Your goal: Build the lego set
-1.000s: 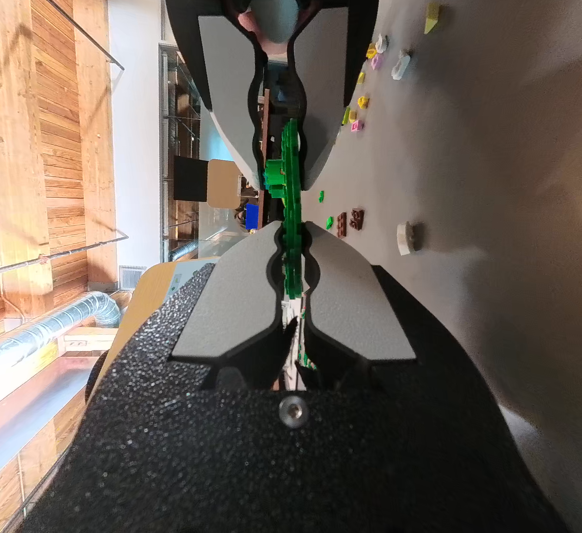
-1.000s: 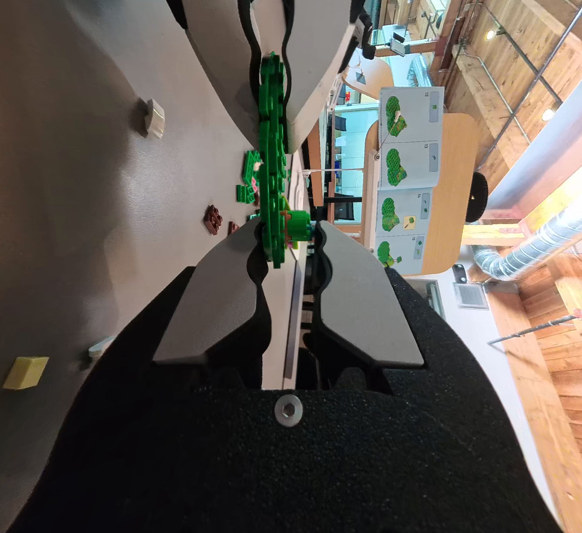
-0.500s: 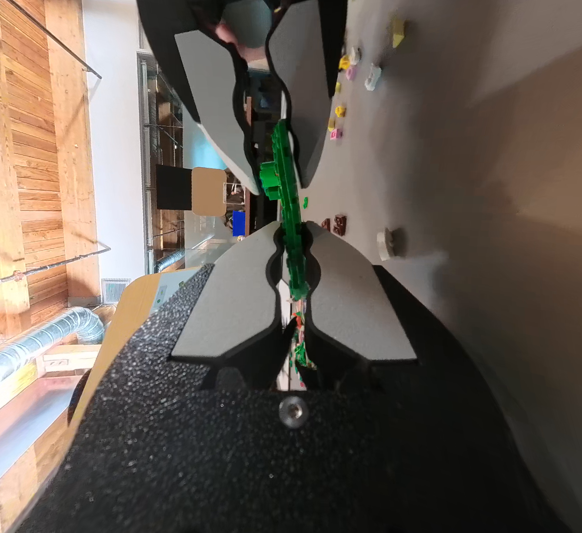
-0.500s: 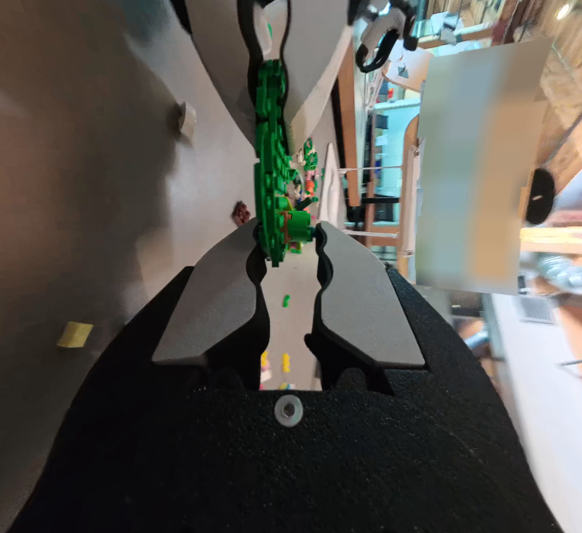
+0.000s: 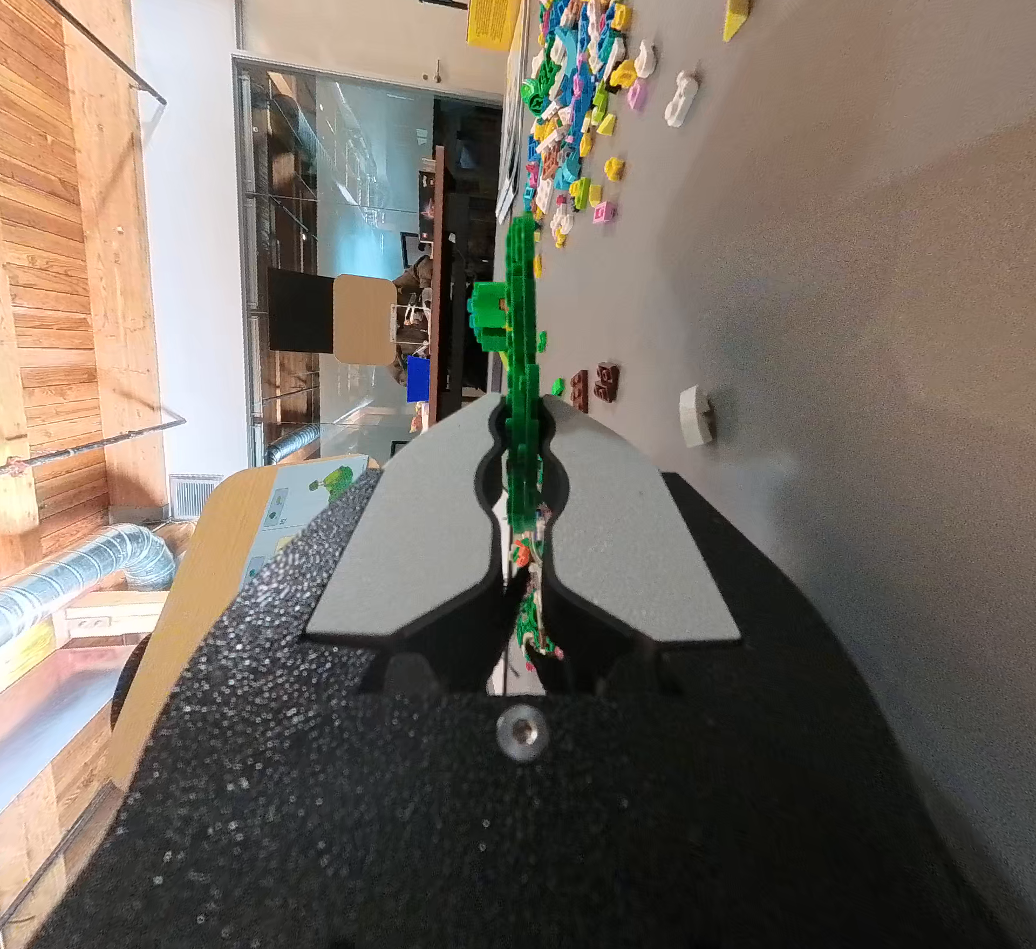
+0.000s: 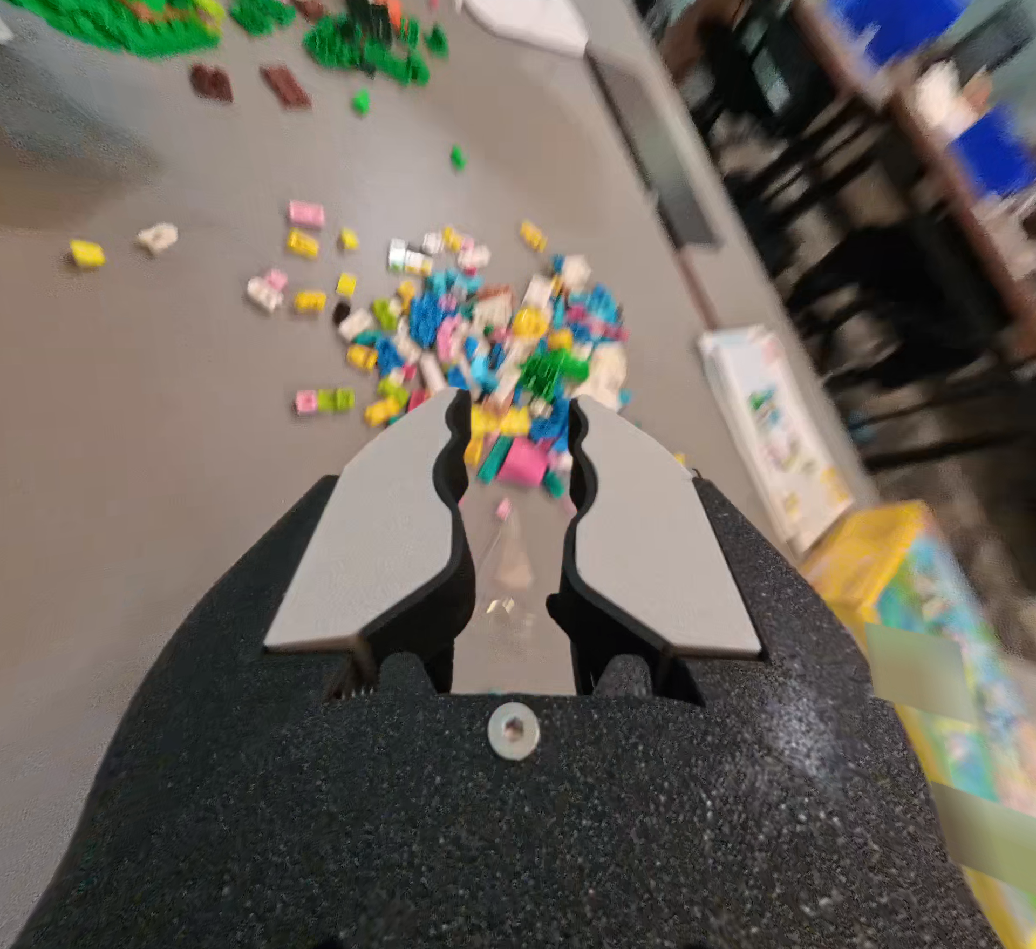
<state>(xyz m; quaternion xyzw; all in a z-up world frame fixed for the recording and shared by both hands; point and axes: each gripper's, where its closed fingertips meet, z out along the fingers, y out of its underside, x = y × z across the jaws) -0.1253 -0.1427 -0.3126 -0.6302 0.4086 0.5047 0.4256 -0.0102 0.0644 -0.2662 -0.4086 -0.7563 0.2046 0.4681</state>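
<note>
1. Between left gripper jaws: green plate assembly, clamped edge-on above grey table.
2. Above loose brick pile: right gripper, parted and empty.
3. Likely step: fetching next brick; calls for selecting and pinching one piece.

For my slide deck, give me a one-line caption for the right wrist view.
Open right gripper above a pile of loose coloured bricks on the grey table, image motion-blurred.
</note>
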